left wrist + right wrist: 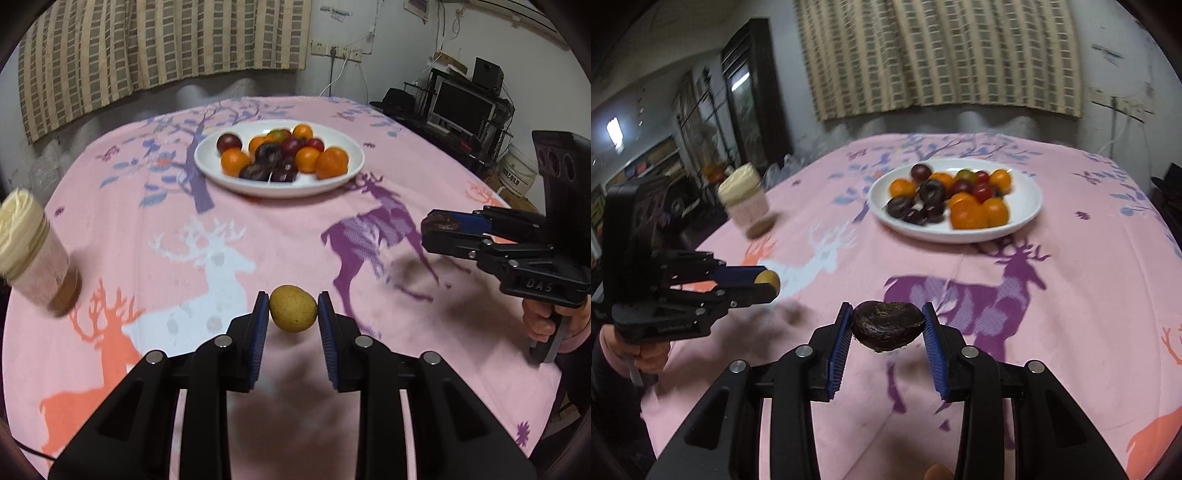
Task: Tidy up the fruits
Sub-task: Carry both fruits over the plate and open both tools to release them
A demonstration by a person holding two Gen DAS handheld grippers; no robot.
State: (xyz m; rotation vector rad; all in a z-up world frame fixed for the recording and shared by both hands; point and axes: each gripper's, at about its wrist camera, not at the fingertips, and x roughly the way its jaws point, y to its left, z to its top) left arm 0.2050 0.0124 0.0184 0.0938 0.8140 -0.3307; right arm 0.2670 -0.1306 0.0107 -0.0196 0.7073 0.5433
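In the left wrist view, the left gripper [293, 314] fills the lower centre of the frame, its blue-padded fingers [258, 325] pinching a small round yellow-green fruit [293, 308] from both sides, clear of the cloth below. At the right edge of the same view the right gripper [439, 232] reaches in from the right, a person's hand [550, 321] around its black handle, and its fingers pinch a dark brown wrinkled fruit [440, 223] at their tips.

The right wrist view shows that same dark brown wrinkled fruit [886, 325] in the lower centre, clamped between the blue pads, held above the cloth. The left gripper [766, 282] comes in from the left edge, with the yellow-green fruit [768, 279] at its tips and a hand [652, 354] gripping the handle below.

The desk is covered by a pink cloth printed with deer and trees [280, 229]. A white round plate [343, 181] sits on it in the upper centre of the left view, and upper right of centre in the right view, well apart from both grippers. It carries a heap of orange citrus fruits [332, 162] and dark purple-red plums [229, 143], touching one another. A glass jar with a cream-coloured lid [33, 254] stands at the left edge of the left view, blurred. A striped curtain [155, 44] hangs across the top behind the desk.
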